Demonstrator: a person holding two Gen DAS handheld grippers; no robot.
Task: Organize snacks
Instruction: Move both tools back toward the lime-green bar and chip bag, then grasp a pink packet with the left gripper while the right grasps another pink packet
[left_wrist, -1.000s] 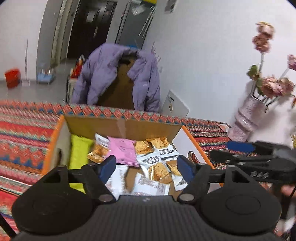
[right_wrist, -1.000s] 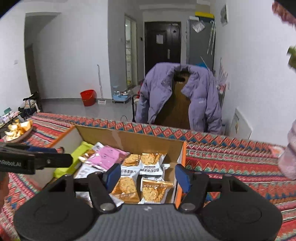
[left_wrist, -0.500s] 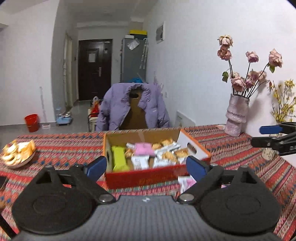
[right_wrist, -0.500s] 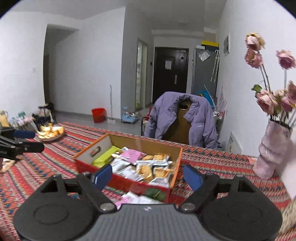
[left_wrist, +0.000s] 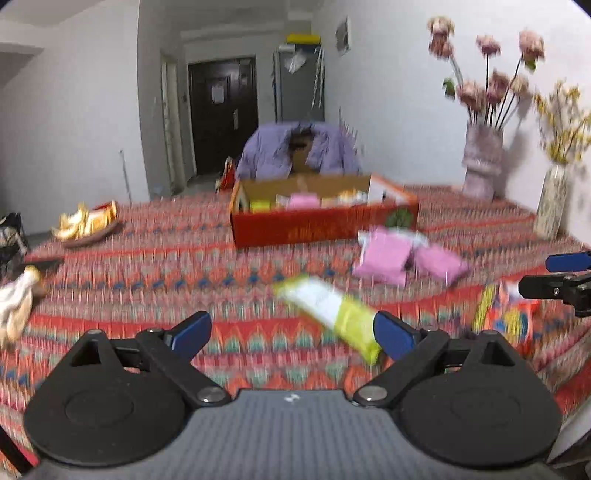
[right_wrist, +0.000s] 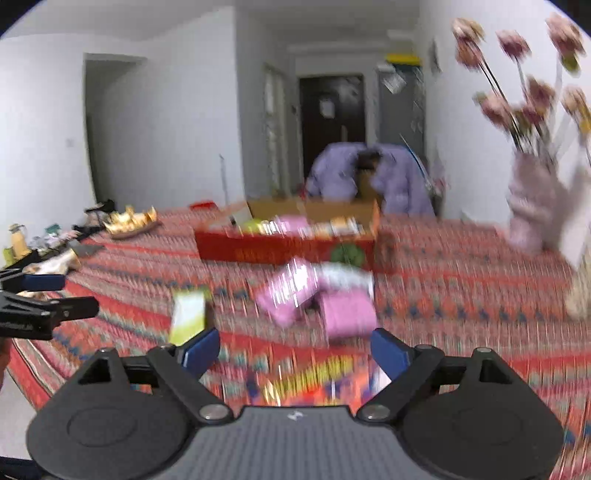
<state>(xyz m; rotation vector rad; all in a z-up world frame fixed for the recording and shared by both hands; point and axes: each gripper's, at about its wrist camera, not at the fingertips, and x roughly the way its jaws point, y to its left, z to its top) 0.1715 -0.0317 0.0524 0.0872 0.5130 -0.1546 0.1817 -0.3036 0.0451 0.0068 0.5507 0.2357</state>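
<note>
A woven patterned tablecloth (left_wrist: 147, 258) covers the table, the red box (left_wrist: 317, 225) in the middle of the frame is cardboard (brown and matt inside), and the pink packets (left_wrist: 384, 254) and yellow-green packet (left_wrist: 332, 310) look like smooth, slightly glossy plastic film.

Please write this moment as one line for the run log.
left hand-held gripper: open, empty | right hand-held gripper: open, empty | yellow-green packet, pink packets: on tablecloth, outside box
</note>
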